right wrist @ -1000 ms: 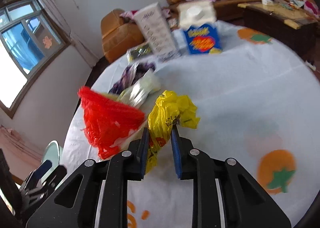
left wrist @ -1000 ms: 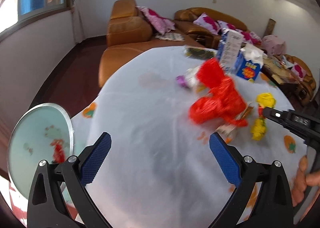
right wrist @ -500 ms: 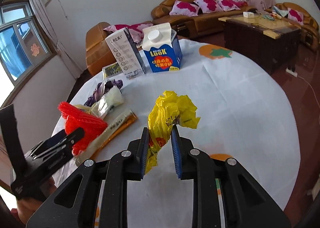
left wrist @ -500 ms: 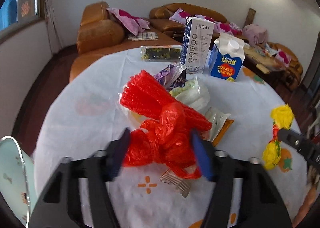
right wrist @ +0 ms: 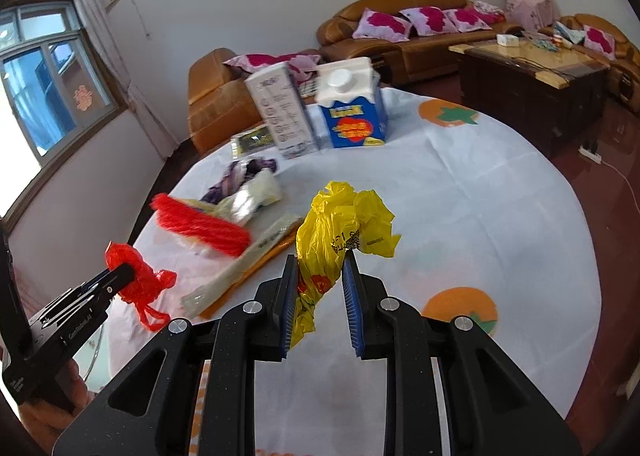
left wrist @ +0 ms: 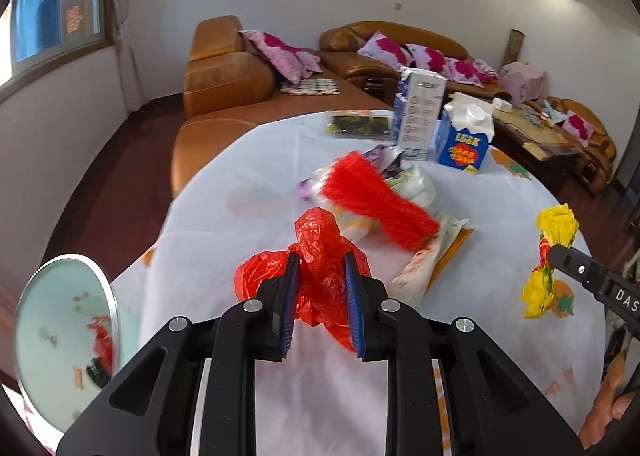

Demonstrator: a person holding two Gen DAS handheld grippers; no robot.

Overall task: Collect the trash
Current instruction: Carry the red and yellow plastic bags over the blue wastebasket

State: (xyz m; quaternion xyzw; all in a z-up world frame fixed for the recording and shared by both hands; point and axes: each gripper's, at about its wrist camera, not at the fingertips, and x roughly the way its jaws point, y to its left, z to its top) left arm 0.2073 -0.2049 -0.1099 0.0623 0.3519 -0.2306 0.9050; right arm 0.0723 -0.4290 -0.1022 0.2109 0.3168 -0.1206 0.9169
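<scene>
My left gripper (left wrist: 320,276) is shut on a crumpled red plastic bag (left wrist: 320,252) and holds it above the white tablecloth (left wrist: 224,223); the bag also shows in the right wrist view (right wrist: 138,276). My right gripper (right wrist: 320,280) is shut on a crumpled yellow plastic bag (right wrist: 344,223), held above the table; it also shows in the left wrist view (left wrist: 550,252). A red net sleeve (left wrist: 380,203), clear wrappers (left wrist: 424,268) and a purple wrapper (right wrist: 240,175) lie in a heap mid-table.
A white carton (left wrist: 418,115) and a blue milk carton (left wrist: 464,139) stand at the table's far side, with a dark packet (left wrist: 356,123) beside them. An open bin with a pale liner (left wrist: 64,336) sits off the table's left edge. Orange sofas (left wrist: 224,87) stand behind.
My left gripper has closed on the red plastic bag and lifted it off the heap, leaving the red net sleeve on the table. My right gripper keeps holding the yellow bag.
</scene>
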